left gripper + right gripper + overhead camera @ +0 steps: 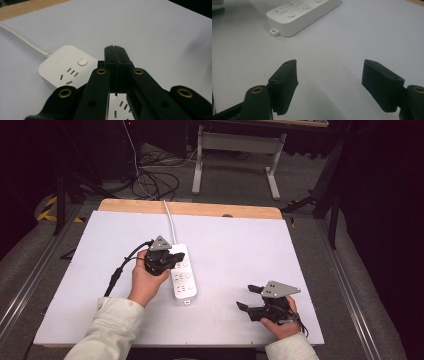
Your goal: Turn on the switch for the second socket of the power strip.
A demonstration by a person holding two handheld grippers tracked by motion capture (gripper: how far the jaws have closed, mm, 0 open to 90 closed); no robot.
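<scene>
With the strip's buttons as the likely target, notes run near to far:

right gripper [250, 299]: nearest, low on the sheet at the person's right; jaws wide apart, nothing between them, pads [285, 83] bare. Idle, well apart from the strip.

left gripper [170, 260]: over the strip's left edge near the cable end; jaws pressed together, nothing clamped, tips forming one blunt point [115, 56]. Hovers just above the strip; can't tell if it touches.

left hand [145, 280]: wraps the gripper body, sleeve coming in from the bottom.

strip [183, 272]: white power strip, lying flat mid-sheet, long axis running away from the person, sockets and round buttons face up. Cable end far, small tab end near.

button [82, 61]: round, on the far block beside its socket, just left of the closed tips in the left gripper view.

cable [170, 220]: white, leaves the strip's far end and runs off the table's back edge.

sheet [240, 245]: white cover on the table, wood edge showing at the far side.

step, judged: pressing a button with the closed tip.

how to do it well: keep jaws together, centre the tip on the button, come straight down, press briefly. Sideways push could slide the strip, since nothing pins it. Right gripper could steady the near end if it shifts.
</scene>
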